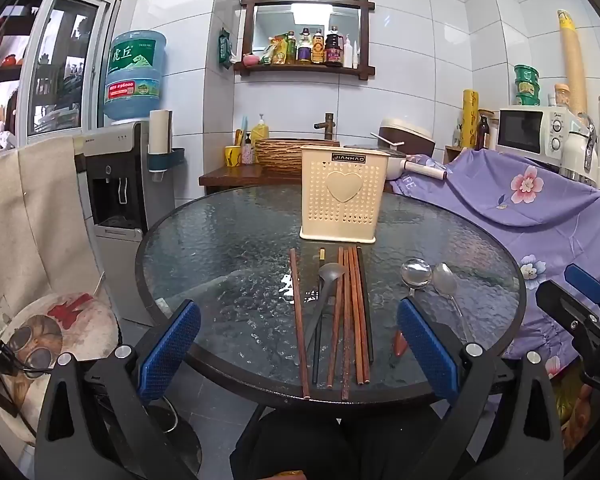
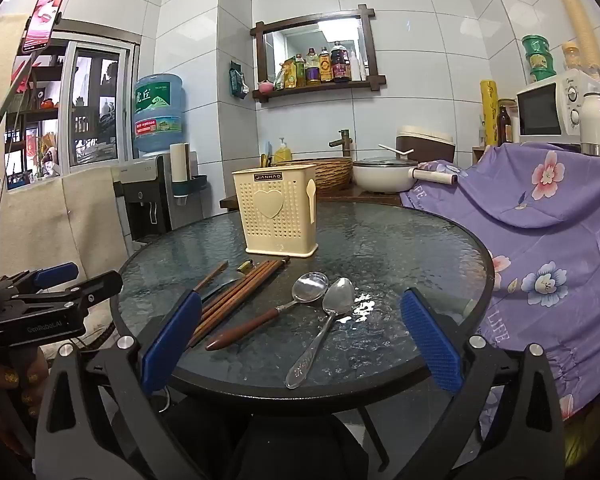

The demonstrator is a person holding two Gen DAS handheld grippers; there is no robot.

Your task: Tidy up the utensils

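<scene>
Utensils [image 1: 340, 312]: laid loose on glass table [image 1: 220, 240], in front of cream holder [image 1: 343, 192]. None seen sorted; all judged left to do. Counted: wooden chopsticks, about six, some overlapping; dark ladle [image 1: 328, 280], one; metal spoons [image 2: 320, 300], two. Left gripper [image 1: 298, 344] and right gripper [image 2: 300, 340] spread wide, grasping nothing, near table edge.

Left tool [image 1: 298, 350], right tool [image 2: 298, 344] agape

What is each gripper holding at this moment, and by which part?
Nothing is held. The left gripper and right gripper are both open, with nothing between their fingers; the chopsticks and spoons lie on the table.
</scene>
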